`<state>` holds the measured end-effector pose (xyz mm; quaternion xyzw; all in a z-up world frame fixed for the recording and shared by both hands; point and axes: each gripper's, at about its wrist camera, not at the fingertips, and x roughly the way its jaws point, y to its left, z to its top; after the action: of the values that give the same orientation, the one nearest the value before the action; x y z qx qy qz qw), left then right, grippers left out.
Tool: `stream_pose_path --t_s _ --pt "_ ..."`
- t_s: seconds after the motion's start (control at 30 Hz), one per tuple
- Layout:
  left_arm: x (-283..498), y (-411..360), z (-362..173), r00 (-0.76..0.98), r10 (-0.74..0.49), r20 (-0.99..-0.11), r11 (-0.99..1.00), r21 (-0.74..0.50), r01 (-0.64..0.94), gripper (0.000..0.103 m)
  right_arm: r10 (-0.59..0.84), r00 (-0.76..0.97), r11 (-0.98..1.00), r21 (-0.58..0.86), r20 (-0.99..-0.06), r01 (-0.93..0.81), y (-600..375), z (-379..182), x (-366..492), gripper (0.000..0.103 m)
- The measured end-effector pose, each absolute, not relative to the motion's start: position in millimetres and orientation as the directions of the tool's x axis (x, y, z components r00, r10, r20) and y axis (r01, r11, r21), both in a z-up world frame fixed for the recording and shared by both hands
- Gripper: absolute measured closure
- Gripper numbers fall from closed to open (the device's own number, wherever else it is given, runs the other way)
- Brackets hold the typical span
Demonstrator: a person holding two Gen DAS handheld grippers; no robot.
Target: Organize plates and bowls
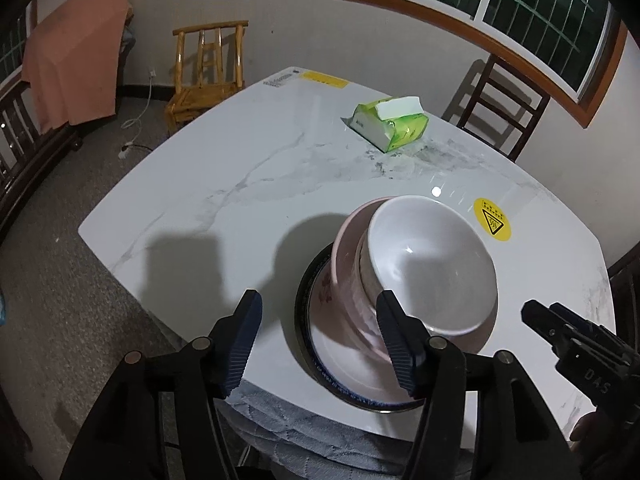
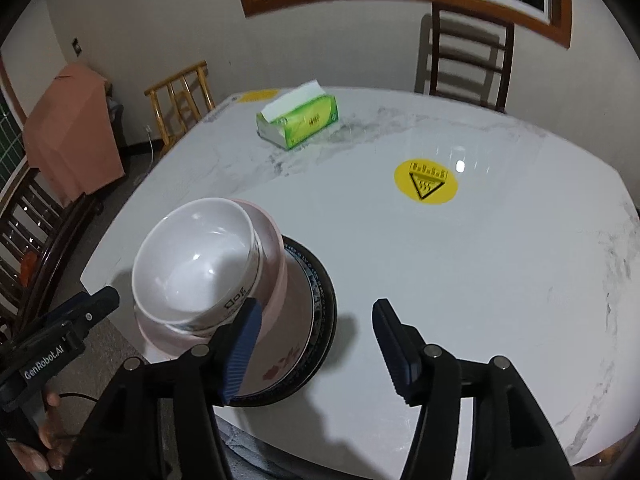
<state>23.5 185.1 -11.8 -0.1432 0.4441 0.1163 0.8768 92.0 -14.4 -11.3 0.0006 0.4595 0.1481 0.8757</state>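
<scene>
Stacked bowls [image 1: 420,264] on marble table [image 1: 240,184], chairs [image 1: 208,76] around.

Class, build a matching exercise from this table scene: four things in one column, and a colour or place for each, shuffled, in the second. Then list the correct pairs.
Things:
1. top bowl
2. tissue pack
3. warning sticker
4. dark-rimmed plate

Descriptions:
A. yellow, round
B. bottom of the stack
C. white, nested in a pink bowl
D. green, at the table's far side

Pairs: 1-C, 2-D, 3-A, 4-B
</scene>
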Motion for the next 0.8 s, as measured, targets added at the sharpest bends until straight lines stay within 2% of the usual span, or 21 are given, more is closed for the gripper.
stream_pose_path --t_s 0.33,0.8 --pt "-23 164 -3 0.674 0.146 -0.724 0.934 -0.124 -0.336 0.039 0.275 0.610 0.947 0.099 -0.743 -0.307 -19 -10 41 0.043" --pt "-51 128 -18 0.675 0.174 -0.717 0.945 -0.072 -0.320 0.031 0.286 0.635 0.940 0.080 -0.717 -0.332 -25 -18 2 0.043"
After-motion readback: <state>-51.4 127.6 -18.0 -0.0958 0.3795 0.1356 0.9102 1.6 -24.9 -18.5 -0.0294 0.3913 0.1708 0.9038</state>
